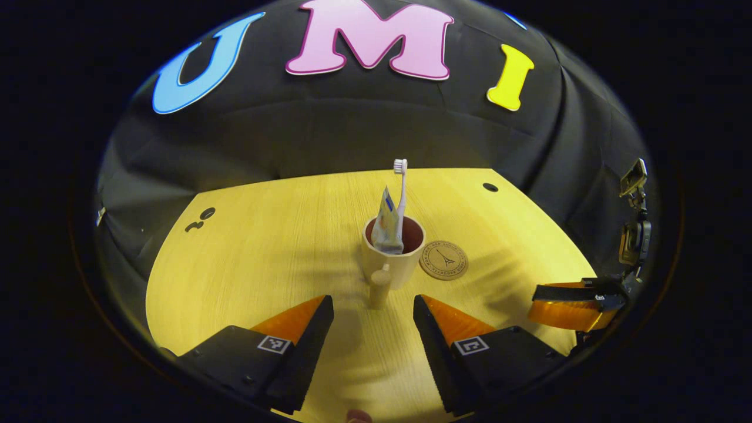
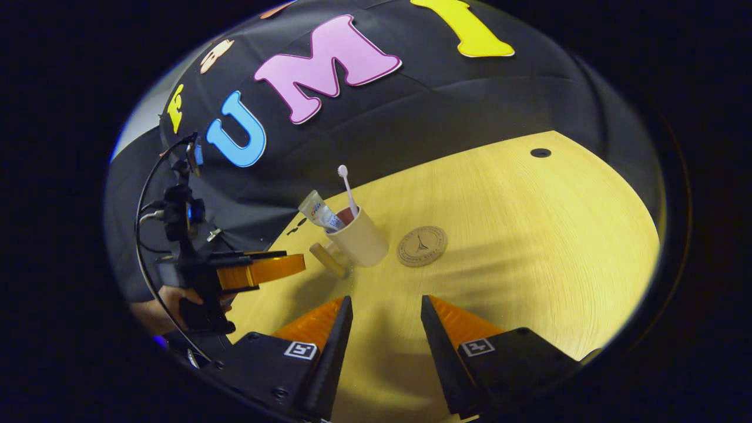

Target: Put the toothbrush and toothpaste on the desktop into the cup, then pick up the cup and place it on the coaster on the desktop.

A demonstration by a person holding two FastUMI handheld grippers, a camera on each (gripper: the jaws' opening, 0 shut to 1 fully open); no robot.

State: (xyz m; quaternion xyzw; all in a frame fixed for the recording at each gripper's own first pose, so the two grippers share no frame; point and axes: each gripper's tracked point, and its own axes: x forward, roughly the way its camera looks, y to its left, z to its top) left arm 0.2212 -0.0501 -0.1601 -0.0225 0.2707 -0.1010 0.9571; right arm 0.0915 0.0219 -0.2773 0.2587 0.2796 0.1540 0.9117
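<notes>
The coaster (image 1: 444, 260) bore an unreadable ring of lettering. The cream cup (image 1: 390, 256) held toothbrush (image 1: 401, 182) and toothpaste (image 1: 388, 226). Both grippers (image 1: 373, 317) (image 2: 386, 320) stood open, empty.

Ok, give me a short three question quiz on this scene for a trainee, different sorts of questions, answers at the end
1. True or false: the toothbrush and the toothpaste already stand in the cup.
2. Multiple choice: where is the cup relative to the coaster?
A. centred on it
B. on the desktop beside it
C. held above it
3. Fill in: the left gripper has its jaws ____, lined up with the cup's handle.

Key
1. True; both lean out over the rim.
2. B; in the right gripper view the cup stands next to the bare coaster.
3. Open; nothing is between its fingers. The right gripper is open too.
</notes>
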